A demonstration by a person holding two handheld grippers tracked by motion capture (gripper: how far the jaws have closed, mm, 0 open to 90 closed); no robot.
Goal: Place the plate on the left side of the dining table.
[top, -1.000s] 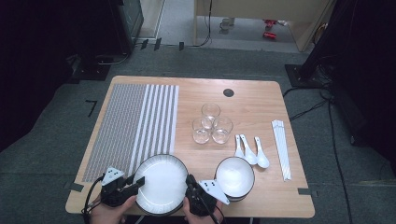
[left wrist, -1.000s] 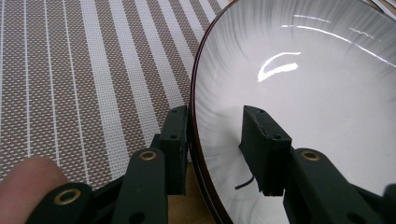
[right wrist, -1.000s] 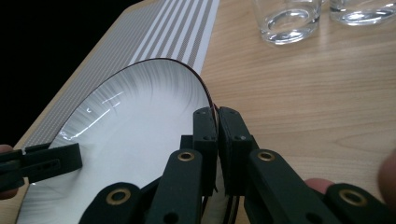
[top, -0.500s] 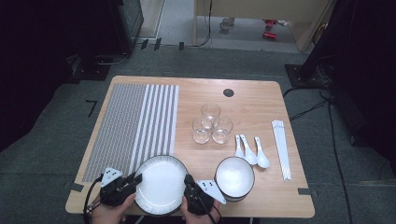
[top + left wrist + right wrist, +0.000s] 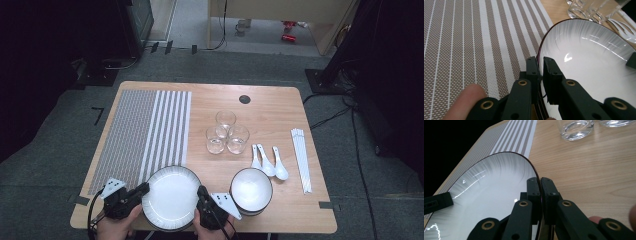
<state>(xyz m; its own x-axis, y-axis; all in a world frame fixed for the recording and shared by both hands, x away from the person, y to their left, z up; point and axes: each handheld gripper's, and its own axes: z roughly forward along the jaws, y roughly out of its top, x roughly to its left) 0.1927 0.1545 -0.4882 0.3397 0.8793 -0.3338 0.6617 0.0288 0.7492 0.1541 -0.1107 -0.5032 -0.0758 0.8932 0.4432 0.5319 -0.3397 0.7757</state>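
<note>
Our left tongs (image 5: 145,189) have just closed on the plate (image 5: 171,197) rim, so with the right tongs (image 5: 201,192) also pinching it, we can lift it from the table's (image 5: 280,125) near edge.

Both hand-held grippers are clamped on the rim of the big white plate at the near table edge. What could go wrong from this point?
1. Each hand-held gripper, left and right, pinches only the thin rim of the white plate; the left jaws have just closed on it. Lifted unevenly, the glossy plate may tilt or slip.
2. The stacked bowls sit close beside the right one; a sideways move could knock them.
3. The plate sits near the table edge, so a slip might send it off.
</note>
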